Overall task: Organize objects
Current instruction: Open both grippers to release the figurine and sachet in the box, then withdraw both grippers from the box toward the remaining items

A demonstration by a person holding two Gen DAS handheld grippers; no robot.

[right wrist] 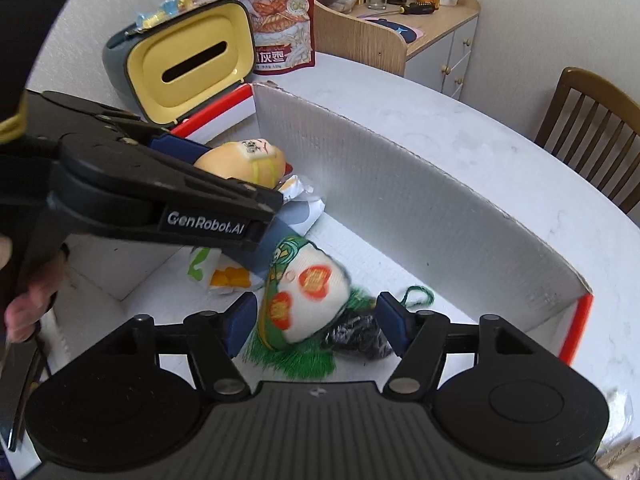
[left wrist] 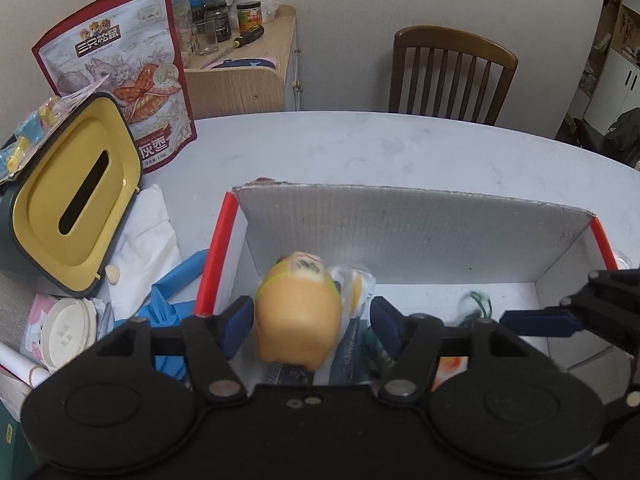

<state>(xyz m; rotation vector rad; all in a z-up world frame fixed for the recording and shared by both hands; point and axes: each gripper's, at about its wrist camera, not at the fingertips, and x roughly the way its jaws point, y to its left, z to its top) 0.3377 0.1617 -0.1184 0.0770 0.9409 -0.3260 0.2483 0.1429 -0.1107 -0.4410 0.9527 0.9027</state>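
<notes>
On the white desk (left wrist: 400, 148) stood one yellow-lidded tissue box (left wrist: 76, 204), one red snack bag (left wrist: 120, 68) behind it, and one red-edged cardboard box (left wrist: 416, 232). Inside the box lay two stuffed toys: an orange doll (left wrist: 298, 312) at its left end and a green-and-white pouch toy (right wrist: 308, 300) to the right, among some packets.

The left tongs (left wrist: 312, 324) reached into the box, spread wide around the orange doll without gripping it. The right tongs (right wrist: 316, 322) angled down over the pouch toy, likewise spread wide on either side of it.
</notes>
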